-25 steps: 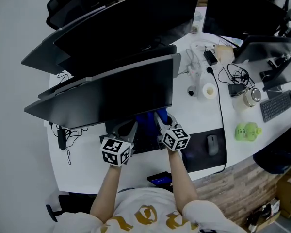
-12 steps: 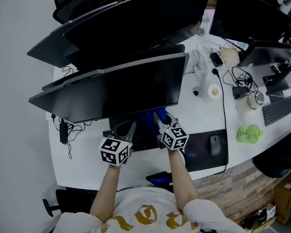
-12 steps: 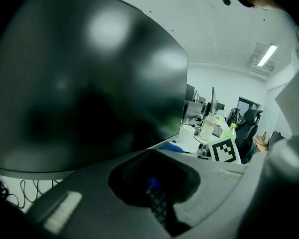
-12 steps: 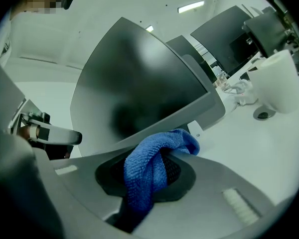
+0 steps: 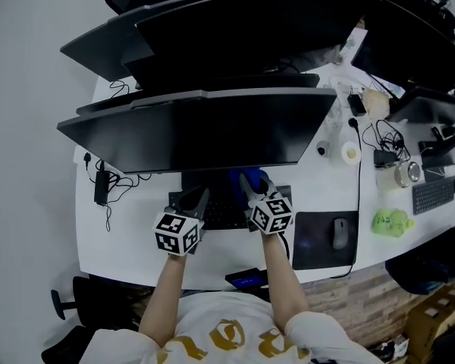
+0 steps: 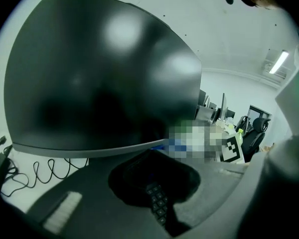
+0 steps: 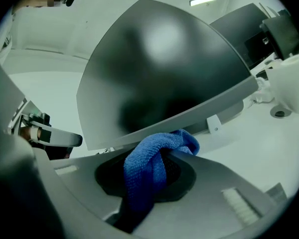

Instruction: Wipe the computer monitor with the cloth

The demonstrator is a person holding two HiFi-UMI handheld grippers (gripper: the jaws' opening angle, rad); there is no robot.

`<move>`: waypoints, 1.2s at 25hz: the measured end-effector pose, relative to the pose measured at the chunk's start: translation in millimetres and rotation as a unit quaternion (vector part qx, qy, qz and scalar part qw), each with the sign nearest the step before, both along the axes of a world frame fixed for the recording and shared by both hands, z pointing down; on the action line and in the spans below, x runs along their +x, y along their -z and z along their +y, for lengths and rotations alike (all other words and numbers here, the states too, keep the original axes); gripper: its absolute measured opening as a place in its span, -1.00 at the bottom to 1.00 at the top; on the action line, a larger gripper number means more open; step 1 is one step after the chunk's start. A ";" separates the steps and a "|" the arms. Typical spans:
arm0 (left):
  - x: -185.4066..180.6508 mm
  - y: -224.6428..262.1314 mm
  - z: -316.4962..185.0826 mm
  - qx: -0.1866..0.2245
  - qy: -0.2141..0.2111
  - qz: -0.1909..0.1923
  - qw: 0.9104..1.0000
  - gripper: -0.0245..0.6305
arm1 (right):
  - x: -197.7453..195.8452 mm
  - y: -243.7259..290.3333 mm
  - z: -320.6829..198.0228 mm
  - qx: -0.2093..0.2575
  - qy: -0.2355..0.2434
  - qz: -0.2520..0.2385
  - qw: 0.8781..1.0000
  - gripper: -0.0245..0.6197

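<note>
The nearest black monitor (image 5: pixel 205 131) stands across the white desk (image 5: pixel 136 249), its screen dark. In the right gripper view the monitor (image 7: pixel 164 73) looms just above the jaws. My right gripper (image 5: pixel 252 184) is shut on a blue cloth (image 5: pixel 241 180), held just under the monitor's lower edge; the cloth (image 7: pixel 144 173) bunches between the right gripper's (image 7: pixel 177 151) jaws. My left gripper (image 5: pixel 191 200) hovers beside it over a black keyboard (image 5: pixel 220 211), shut with nothing in it. In the left gripper view the left gripper (image 6: pixel 157 151) points at the monitor (image 6: pixel 99 73), with keyboard keys (image 6: pixel 157 203) below.
More dark monitors (image 5: pixel 235 40) stand behind. To the right lie a mouse (image 5: pixel 340 232) on a dark pad (image 5: pixel 318 243), a green bottle (image 5: pixel 390 222), a tape roll (image 5: pixel 351 153), cables (image 5: pixel 379 139) and a second keyboard (image 5: pixel 435 194). A power brick and cords (image 5: pixel 100 188) lie at the left.
The head view has shifted, so the monitors sit lower and more level in frame. Both grippers stay below the monitor's lower edge, the right still holding the cloth.
</note>
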State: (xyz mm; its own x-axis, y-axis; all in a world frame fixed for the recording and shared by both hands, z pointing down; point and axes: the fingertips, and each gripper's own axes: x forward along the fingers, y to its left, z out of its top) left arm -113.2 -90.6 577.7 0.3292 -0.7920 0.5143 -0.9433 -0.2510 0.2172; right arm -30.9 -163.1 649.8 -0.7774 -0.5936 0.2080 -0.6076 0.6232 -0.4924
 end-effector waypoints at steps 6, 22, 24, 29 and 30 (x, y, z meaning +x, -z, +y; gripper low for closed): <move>-29.6 -4.3 14.0 -0.002 0.026 0.013 1.000 -0.92 | -30.4 0.9 9.6 0.002 0.022 0.022 1.000 -0.65; -75.0 0.3 35.4 0.009 0.024 0.041 0.999 -0.92 | -90.8 6.3 44.6 0.011 0.049 0.050 0.997 -0.65; -79.2 1.1 38.1 0.011 0.020 0.045 0.999 -0.92 | -93.2 8.2 49.1 0.011 0.045 0.051 0.998 -0.65; -85.8 4.2 40.9 0.019 0.011 0.056 0.998 -0.92 | -93.3 16.4 58.4 0.015 0.027 0.054 0.998 -0.65; -86.6 5.4 41.7 0.020 0.009 0.057 0.998 -0.92 | -93.0 18.8 60.5 0.016 0.023 0.054 0.998 -0.65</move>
State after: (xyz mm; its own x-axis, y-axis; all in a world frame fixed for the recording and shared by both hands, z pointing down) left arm -199.8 -49.0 572.4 0.3698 -0.8176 0.4413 -0.9172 -0.2456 0.3136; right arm -123.9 -102.6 630.9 -0.7778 -0.5660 0.2733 -0.6267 0.6655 -0.4054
